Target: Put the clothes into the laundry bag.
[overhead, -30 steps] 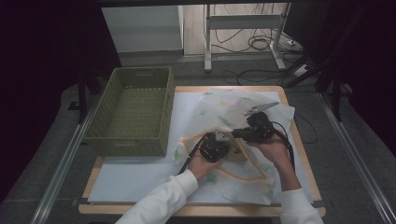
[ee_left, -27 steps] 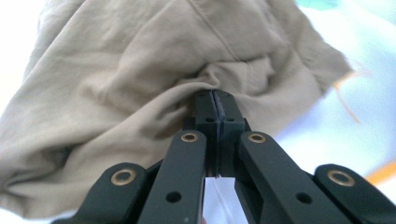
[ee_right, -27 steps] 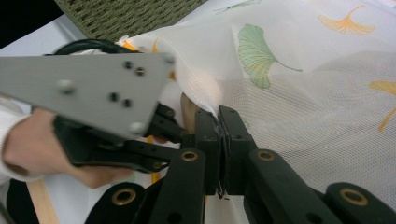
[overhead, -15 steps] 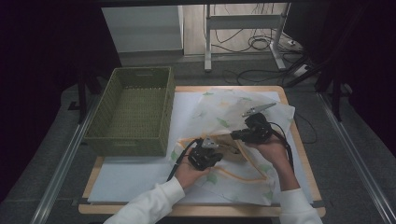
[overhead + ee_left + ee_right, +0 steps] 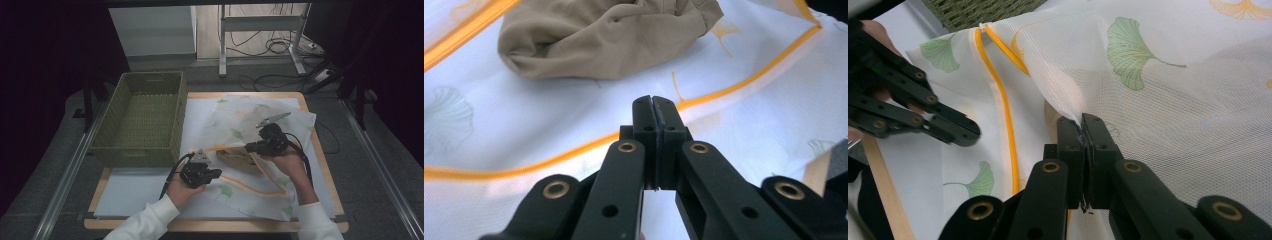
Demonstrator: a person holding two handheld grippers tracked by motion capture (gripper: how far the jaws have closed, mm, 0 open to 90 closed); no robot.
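Table (image 5: 320,150) of pale wood bears mesh bag (image 5: 260,125), pinched by right tool (image 5: 1081,120); left tool (image 5: 655,100) clenched empty.

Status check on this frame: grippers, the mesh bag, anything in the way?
Right gripper shut on mesh bag, lifting its edge. Left gripper shut, holding nothing. Tan garment lies inside. Green basket off to the side, nothing in the way.

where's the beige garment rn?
High view: the beige garment lies mid-table on the mesh laundry bag, between both grippers, right of the green basket.
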